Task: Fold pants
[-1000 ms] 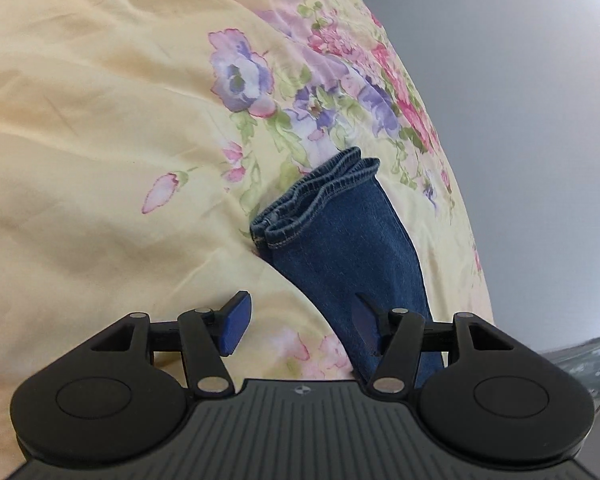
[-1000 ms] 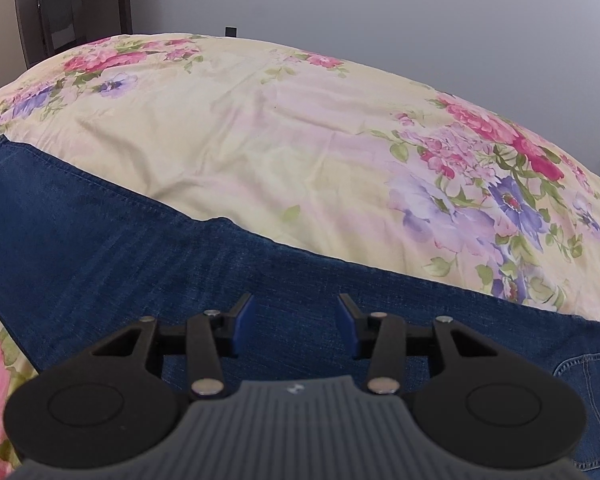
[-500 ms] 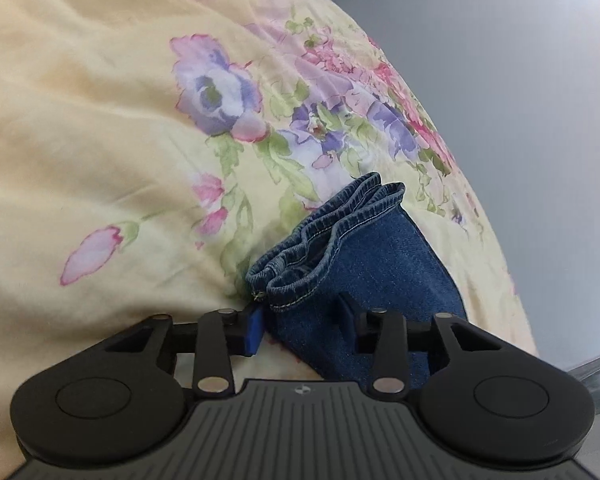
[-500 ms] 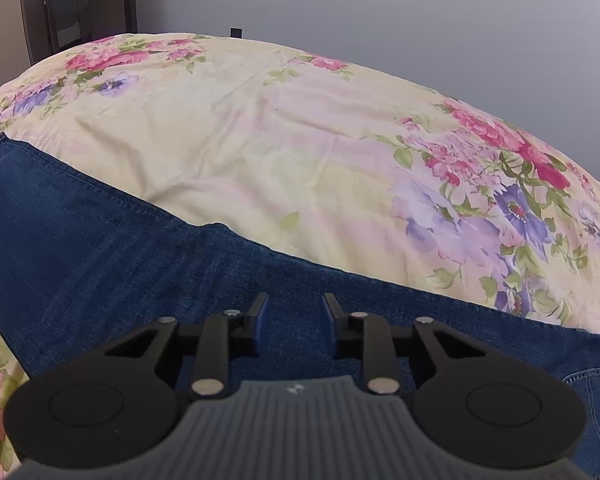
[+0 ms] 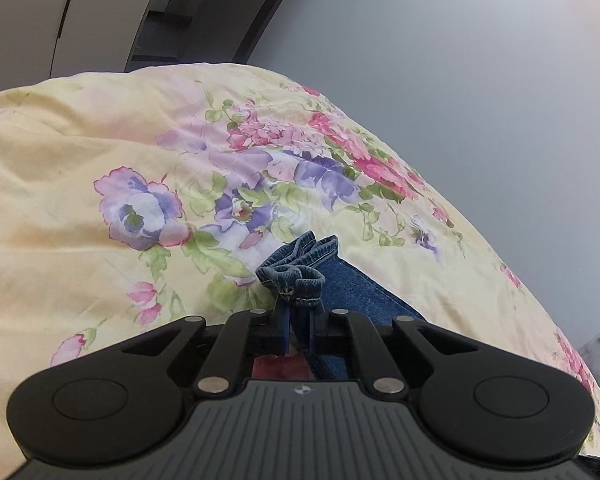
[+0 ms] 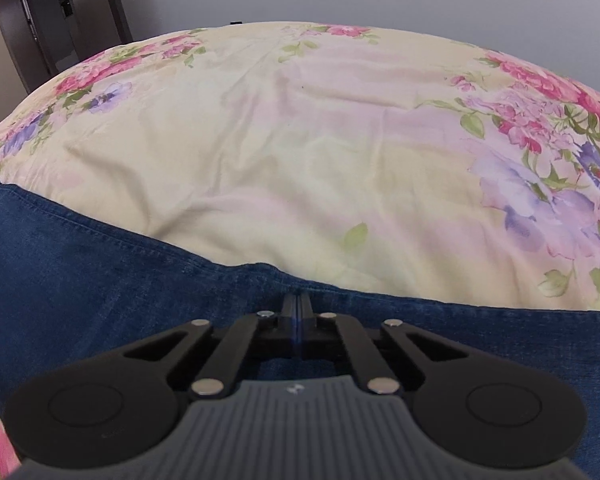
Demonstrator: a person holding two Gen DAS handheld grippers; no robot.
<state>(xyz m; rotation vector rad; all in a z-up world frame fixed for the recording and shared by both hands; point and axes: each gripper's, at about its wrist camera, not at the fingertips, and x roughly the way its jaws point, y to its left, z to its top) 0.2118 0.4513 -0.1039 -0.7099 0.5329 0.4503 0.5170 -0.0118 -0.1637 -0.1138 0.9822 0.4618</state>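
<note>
Blue denim pants lie on a yellow floral bedspread. In the left wrist view my left gripper (image 5: pixel 297 316) is shut on the bunched hem end of the pants (image 5: pixel 296 276), and the leg runs back to the right under the gripper. In the right wrist view the pants (image 6: pixel 80 280) stretch across the lower frame. My right gripper (image 6: pixel 298 312) is shut on the far edge of the denim, near the middle of the leg.
The floral bedspread (image 6: pixel 300 140) covers the bed and rises beyond the pants. A grey wall stands behind the bed. A dark door frame (image 5: pixel 172 12) shows at the upper left of the left wrist view.
Both grippers went from open to shut. The left one closed on the pants hem and tilted up. The right one closed on the edge of the leg.
</note>
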